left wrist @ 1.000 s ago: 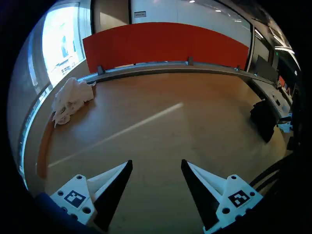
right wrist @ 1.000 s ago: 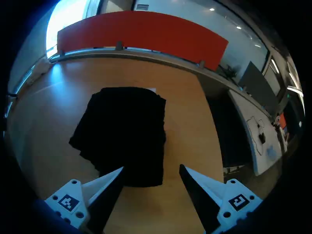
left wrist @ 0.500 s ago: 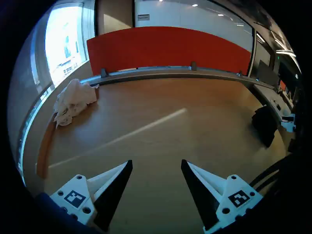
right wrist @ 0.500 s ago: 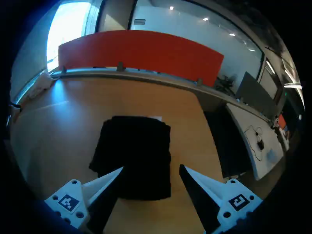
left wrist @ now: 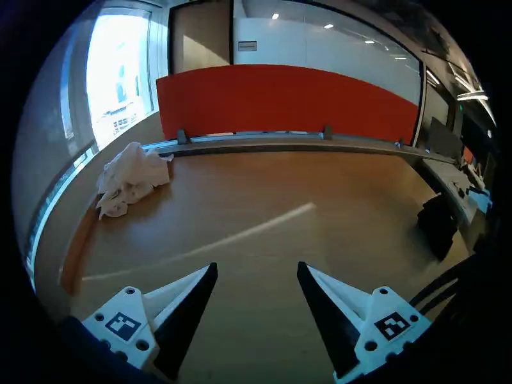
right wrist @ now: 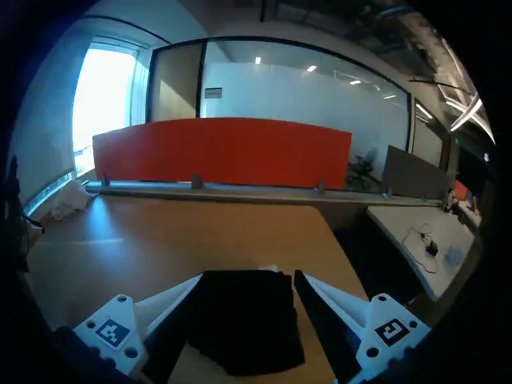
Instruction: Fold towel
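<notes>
Left gripper view, left to right: white towel (left wrist: 131, 178) lies crumpled at upper left of the tabletop (left wrist: 269, 192), close to the rail under the red divider (left wrist: 288, 99). left tool (left wrist: 256, 264) is low centre, fingers apart, nothing between them, bare wood ahead. Dark lump (left wrist: 440, 224) at the right edge is too warped to identify.

Right gripper view: the same white heap sits small at far left. black towel (right wrist: 246, 326) is at bottom centre, flat and squared off, so it looks already folded. right tool (right wrist: 248, 274) has fingers spread and frames the towel without clamping it. I can't tell whether the tips touch the cloth or hang above it. The lump in the other view may be this towel.

Step, my read: black one is done, white one is pending. Next move calls for both tools to go to the upper-left heap, find two corners and spread it flat before any fold.

Unclear: the black towel's near edge is cut off at the bottom, and its layers are lost in the black. White scrap (right wrist: 269, 268) peeks out at its far edge, can't say what it is. No corners are readable on the white towel.
</notes>
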### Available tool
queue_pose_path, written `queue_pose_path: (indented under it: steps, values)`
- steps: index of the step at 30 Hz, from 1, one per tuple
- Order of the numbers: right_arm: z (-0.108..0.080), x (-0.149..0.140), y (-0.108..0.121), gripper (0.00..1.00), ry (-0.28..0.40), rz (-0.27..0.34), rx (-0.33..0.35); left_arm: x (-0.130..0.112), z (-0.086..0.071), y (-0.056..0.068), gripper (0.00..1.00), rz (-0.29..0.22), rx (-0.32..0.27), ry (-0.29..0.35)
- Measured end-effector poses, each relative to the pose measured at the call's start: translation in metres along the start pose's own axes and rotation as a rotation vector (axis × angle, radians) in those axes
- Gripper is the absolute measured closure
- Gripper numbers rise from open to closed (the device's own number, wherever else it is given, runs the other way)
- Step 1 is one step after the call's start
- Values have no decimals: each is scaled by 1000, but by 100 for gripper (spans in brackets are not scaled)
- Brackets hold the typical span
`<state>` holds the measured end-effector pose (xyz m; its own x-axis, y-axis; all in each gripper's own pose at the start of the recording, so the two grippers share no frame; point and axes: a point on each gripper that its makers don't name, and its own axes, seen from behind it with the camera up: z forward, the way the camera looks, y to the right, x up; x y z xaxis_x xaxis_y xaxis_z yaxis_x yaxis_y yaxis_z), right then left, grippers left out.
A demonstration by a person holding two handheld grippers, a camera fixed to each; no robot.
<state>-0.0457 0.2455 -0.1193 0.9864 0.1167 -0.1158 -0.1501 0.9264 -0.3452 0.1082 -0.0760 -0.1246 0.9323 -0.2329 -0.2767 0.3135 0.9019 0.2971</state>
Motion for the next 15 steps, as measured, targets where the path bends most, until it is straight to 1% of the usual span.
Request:
queue_pose_path:
  steps: [3,7,10,15]
  values:
    - [2,2,-6,0,12,-8,6,7,0,-4,8,-14,10,27]
    - [3,12,-15,0,41,-25,3,20,-1,-8,8,-28,22,75]
    - [4,25,-22,0,72,-29,-2,32,-2,-9,8,-36,25,117]
    - [2,54,-30,0,134,-21,-17,56,-7,-11,8,-47,31,197]
